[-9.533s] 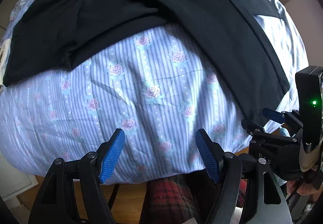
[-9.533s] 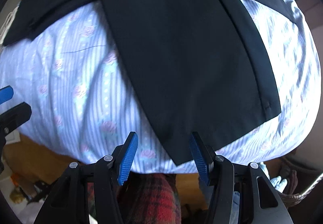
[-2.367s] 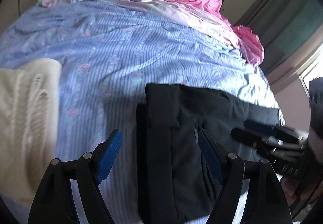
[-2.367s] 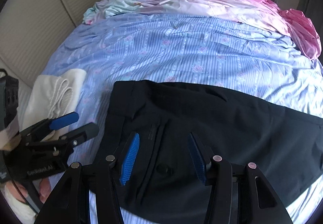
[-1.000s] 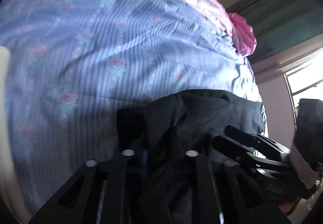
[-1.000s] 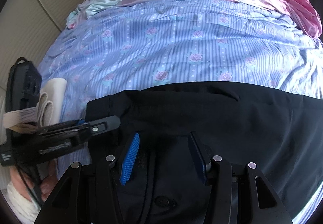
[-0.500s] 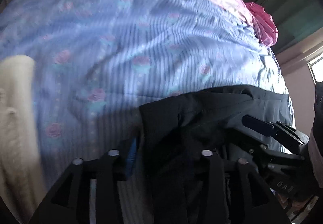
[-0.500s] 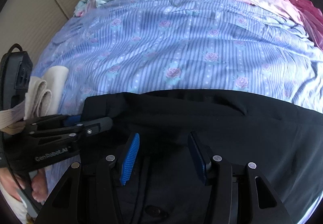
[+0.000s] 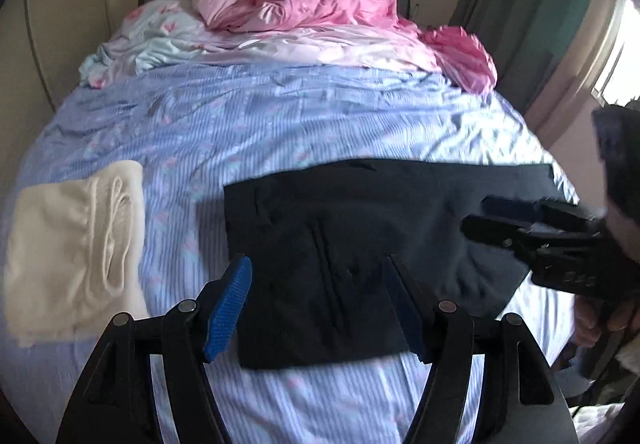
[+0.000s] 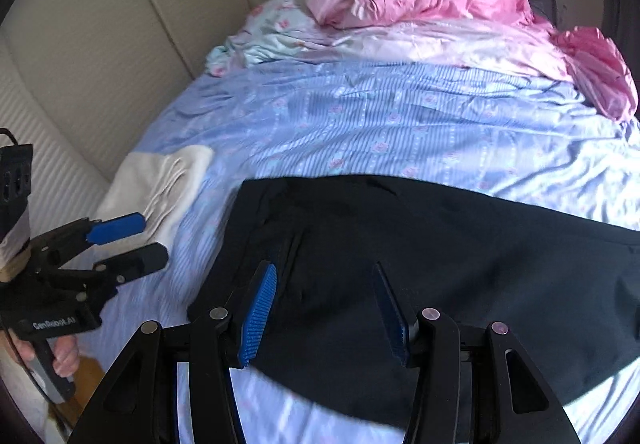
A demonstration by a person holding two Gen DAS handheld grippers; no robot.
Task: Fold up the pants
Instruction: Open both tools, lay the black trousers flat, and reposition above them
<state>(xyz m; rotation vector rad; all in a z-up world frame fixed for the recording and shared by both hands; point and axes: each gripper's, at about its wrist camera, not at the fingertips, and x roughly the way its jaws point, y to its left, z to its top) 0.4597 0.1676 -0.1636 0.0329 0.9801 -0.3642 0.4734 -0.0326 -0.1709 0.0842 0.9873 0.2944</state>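
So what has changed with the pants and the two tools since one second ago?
The left tool, then shut on the waist of the black pants, has let go, opened and drawn back. The pants now lie flat, folded, on the striped bedspread. The right tool stayed open above them; the cream cloth did not move.

Both wrist views from the bed's foot, headboard-facing, sharing the pants

Bed with blue striped floral sheet: folded black pants lying flat near foot, cream folded cloth beside, crumpled pink satin bedding at head.
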